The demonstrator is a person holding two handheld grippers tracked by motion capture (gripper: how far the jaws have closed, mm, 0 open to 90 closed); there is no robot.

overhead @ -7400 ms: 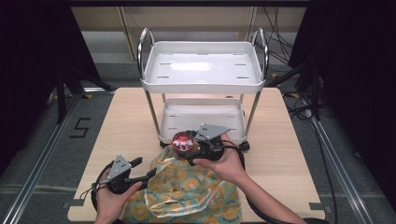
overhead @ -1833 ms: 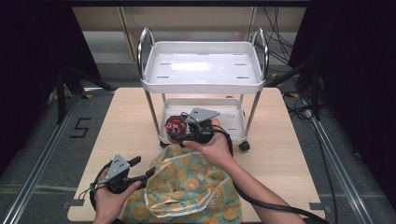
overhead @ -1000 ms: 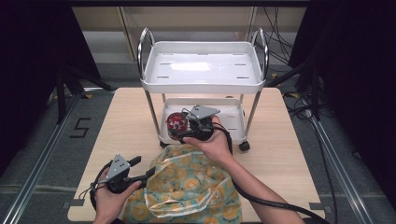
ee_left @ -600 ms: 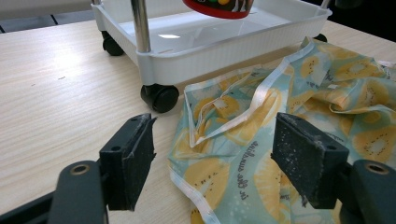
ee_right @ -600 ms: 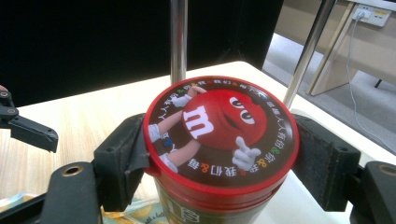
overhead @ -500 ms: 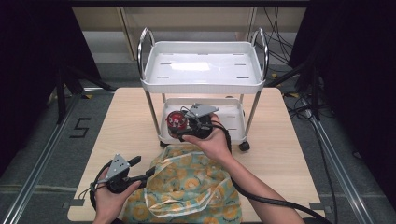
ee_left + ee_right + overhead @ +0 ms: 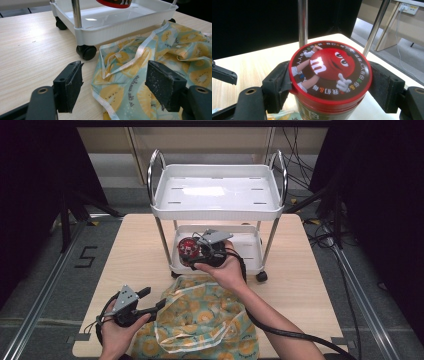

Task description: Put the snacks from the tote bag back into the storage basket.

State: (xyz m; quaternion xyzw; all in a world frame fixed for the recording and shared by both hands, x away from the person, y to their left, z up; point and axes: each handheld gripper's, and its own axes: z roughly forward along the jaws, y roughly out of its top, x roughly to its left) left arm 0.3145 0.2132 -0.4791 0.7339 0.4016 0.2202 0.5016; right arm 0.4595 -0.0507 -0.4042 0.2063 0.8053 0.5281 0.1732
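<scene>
Right gripper (image 7: 196, 254) jaws clamped on red candy tub (image 7: 187, 249) at cart's (image 7: 215, 210) lower shelf, chrome post (image 7: 302, 22) just behind, left gripper (image 7: 150, 305) jaws apart over kiwi-print bag (image 7: 200, 320) at tabletop's (image 7: 300, 270) near edge.

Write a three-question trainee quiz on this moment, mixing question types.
1. True or false: the right gripper is clamped on the red-lidded candy tub.
2. What lies between the left gripper's fingers? A) a cart wheel B) the kiwi-print bag C) the tub
3. Fill in: the tub hangs over the white cart's ____ shelf.

Key: 1 true; 2 B, with the fingers spread apart, not closed on it; 3 lower.
</scene>
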